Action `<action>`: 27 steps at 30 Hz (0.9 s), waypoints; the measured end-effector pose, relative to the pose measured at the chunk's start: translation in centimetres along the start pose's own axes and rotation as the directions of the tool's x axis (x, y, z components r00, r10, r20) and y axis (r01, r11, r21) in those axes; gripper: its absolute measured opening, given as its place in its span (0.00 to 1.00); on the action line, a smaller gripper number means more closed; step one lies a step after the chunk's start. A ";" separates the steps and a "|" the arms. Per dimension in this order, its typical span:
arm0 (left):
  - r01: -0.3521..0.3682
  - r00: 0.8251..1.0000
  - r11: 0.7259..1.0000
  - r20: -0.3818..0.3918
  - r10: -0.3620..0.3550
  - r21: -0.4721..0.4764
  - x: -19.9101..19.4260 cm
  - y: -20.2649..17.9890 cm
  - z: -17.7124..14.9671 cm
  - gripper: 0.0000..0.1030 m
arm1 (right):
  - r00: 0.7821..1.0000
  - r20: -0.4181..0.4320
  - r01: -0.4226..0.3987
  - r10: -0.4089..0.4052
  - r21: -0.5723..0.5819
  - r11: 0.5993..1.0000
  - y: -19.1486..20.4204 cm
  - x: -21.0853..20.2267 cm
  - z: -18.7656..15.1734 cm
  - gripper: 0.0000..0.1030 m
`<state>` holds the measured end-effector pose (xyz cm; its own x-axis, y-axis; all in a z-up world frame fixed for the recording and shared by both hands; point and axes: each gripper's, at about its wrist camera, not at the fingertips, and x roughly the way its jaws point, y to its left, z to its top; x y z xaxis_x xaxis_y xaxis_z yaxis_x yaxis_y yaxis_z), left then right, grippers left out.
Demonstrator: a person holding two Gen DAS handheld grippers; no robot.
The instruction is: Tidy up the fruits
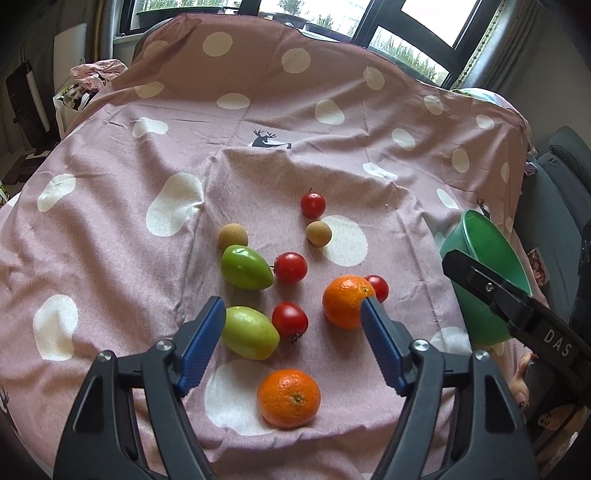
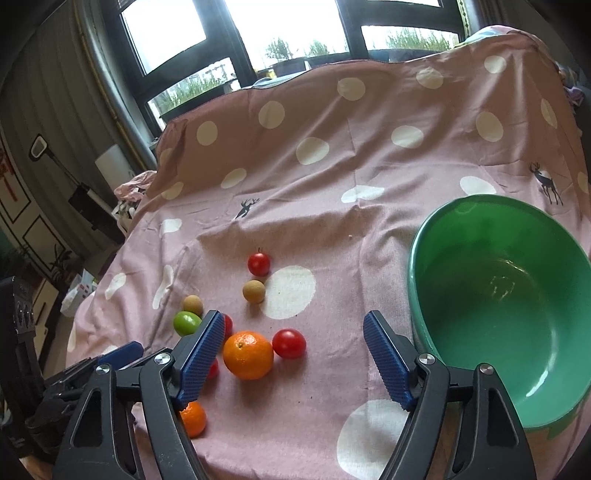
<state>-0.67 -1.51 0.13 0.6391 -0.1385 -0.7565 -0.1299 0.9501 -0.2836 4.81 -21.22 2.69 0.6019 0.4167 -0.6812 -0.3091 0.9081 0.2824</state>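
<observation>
Pink cloth (image 1: 110, 206) with white spots and small deer prints covers the tabletop; fruit lies scattered across its middle.

Left tongs (image 1: 293, 343): blue ribbed pads well apart, nothing pressed between them. They hang above the cloth. In their view a red tomato (image 1: 290, 319) and a pale green fruit (image 1: 249, 332) show in the gap, lying on the cloth beyond the pads, the two touching.

Near orange (image 1: 289, 398) lies closest to the camera, partly on a white spot. Far orange (image 1: 345, 301) sits beside the right pad of the left tongs, with a tomato (image 1: 378, 287) just behind it (partly hidden).

Further back: second green fruit (image 1: 245, 266) with a tan round fruit (image 1: 232, 236) touching its far side, and a tomato (image 1: 290, 267) just to its right. Another tan fruit (image 1: 318, 232) and the farthest tomato (image 1: 313, 205) sit near each other beside a white spot.

Right tongs (image 2: 293, 356): jaws wide, holding nothing. They hang over bare cloth.

Green bowl (image 2: 424, 258) stands on the cloth at the right, just beside the right tongs' right pad. Nothing shows in it. All fruit lies outside it, to its left.

Windows (image 2: 166, 33) behind the table.
</observation>
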 end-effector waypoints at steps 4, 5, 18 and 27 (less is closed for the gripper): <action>-0.001 1.000 1.000 -0.007 0.001 0.006 0.0 -0.2 0.0 0.72 | 1.000 -0.007 -0.012 0.012 -0.002 1.000 0.2 0.1 -0.1 0.76; 0.001 1.000 1.000 -0.012 -0.001 0.005 0.0 -0.1 0.0 0.72 | 1.000 -0.010 -0.014 0.014 -0.003 1.000 0.3 0.1 -0.1 0.76; -0.016 0.999 0.999 -0.029 0.016 0.030 -0.1 -0.2 -0.6 0.72 | 0.999 -0.043 -0.030 0.029 -0.010 0.999 0.8 0.6 -0.5 0.76; -0.022 0.999 0.999 -0.030 0.023 0.033 -0.3 0.0 -0.8 0.71 | 0.997 -0.067 -0.047 0.046 -0.013 0.999 1.3 0.8 -0.7 0.76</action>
<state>-1.46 -1.73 -0.10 0.6131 -0.1246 -0.7801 -0.1187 0.9617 -0.2469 4.44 -19.74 2.04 0.5364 0.4545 -0.7111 -0.3464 0.8869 0.3056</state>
